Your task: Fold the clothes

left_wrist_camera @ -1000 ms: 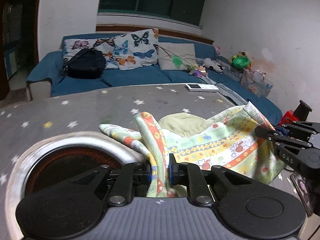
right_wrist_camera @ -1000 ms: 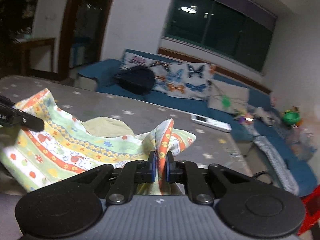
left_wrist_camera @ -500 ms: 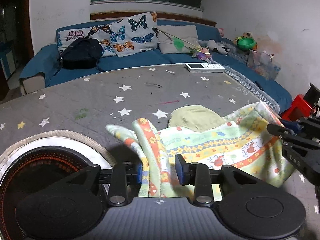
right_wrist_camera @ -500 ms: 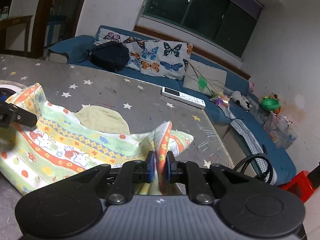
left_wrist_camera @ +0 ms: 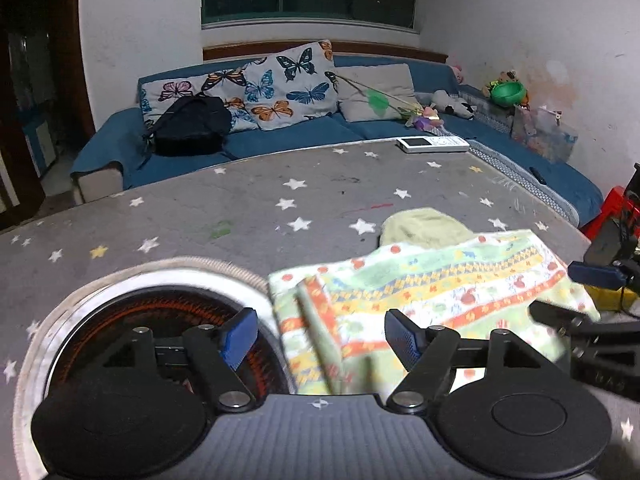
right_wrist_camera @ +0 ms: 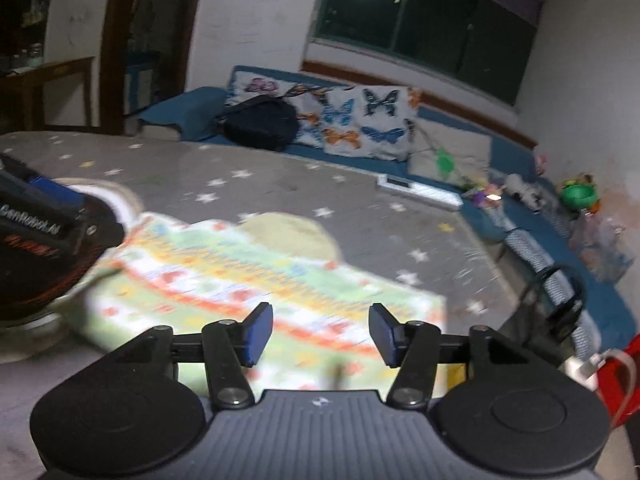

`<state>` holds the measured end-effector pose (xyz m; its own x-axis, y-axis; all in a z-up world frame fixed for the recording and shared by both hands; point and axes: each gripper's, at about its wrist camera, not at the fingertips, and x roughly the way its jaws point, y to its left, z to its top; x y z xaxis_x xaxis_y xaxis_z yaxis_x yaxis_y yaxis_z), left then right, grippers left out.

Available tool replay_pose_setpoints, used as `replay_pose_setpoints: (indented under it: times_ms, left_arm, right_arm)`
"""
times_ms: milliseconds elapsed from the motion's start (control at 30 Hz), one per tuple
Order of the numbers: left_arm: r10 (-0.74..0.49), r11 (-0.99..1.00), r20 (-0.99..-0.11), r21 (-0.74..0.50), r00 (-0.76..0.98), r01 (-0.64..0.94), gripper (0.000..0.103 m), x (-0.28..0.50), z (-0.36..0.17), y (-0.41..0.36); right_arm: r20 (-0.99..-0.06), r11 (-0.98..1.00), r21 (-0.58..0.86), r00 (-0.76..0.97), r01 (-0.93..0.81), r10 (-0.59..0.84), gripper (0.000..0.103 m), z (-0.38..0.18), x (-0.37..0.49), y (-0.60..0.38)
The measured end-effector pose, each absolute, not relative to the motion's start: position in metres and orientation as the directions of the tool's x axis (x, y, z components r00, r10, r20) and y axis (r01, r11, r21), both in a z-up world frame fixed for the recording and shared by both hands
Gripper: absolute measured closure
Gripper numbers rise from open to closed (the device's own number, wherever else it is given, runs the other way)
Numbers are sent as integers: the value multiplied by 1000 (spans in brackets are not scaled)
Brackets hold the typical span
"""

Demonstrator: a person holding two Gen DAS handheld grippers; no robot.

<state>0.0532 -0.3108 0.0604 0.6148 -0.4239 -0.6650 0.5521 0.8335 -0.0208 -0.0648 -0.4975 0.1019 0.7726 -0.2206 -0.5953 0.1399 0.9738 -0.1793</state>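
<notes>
A colourful striped children's garment [left_wrist_camera: 432,292] lies folded flat on the grey star-patterned table [left_wrist_camera: 240,208], over a pale green cloth [left_wrist_camera: 424,226]. My left gripper [left_wrist_camera: 322,338] is open, its jaws apart over the garment's near left edge, touching nothing. My right gripper [right_wrist_camera: 316,336] is open over the garment [right_wrist_camera: 256,280] near its front edge, empty. The right gripper also shows at the right of the left wrist view [left_wrist_camera: 568,292]. The left gripper's body shows at the left of the right wrist view [right_wrist_camera: 44,220].
A round heater with a white rim [left_wrist_camera: 140,320] is set into the table at the left. A white remote [left_wrist_camera: 432,144] lies at the table's far edge. Behind are a blue sofa [left_wrist_camera: 304,136] with butterfly cushions and a black bag [left_wrist_camera: 188,124]. A red stool [right_wrist_camera: 620,380] stands at right.
Both grippers have opened and let go of the garment's edges. The garment has dropped flat onto the table, and both grippers have drawn back a little.
</notes>
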Motion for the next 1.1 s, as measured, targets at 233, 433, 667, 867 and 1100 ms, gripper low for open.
replay_pose_setpoints:
  times_ms: [233,433,667,867,1100]
  left_arm:
    - [-387,847,-670,13,634,531,26,22,57,-274]
    - [-346,870,-683,23,643,493,25,2,54,-239]
    - [-312,890,-690,28,653,455,22,-22,49,-206]
    - [-304,903,-698,7,648,430,17,-37,43,-187]
    - [-272,929,-705,-15,655,370,11,-42,36,-163]
  right_arm:
    - [-604,983,-158,778,92,-170,43,89,-74,-462]
    - [-618,987,-137,772,79,-147,43,76,-62,-444]
    - [-621,994,-108,778,30,-91,42,76,-67,-424]
    - [-621,999,-50,784,-11,-23,41,74,-79,-403]
    - [-626,996,21,775,-91,84,31,72,-91,-371]
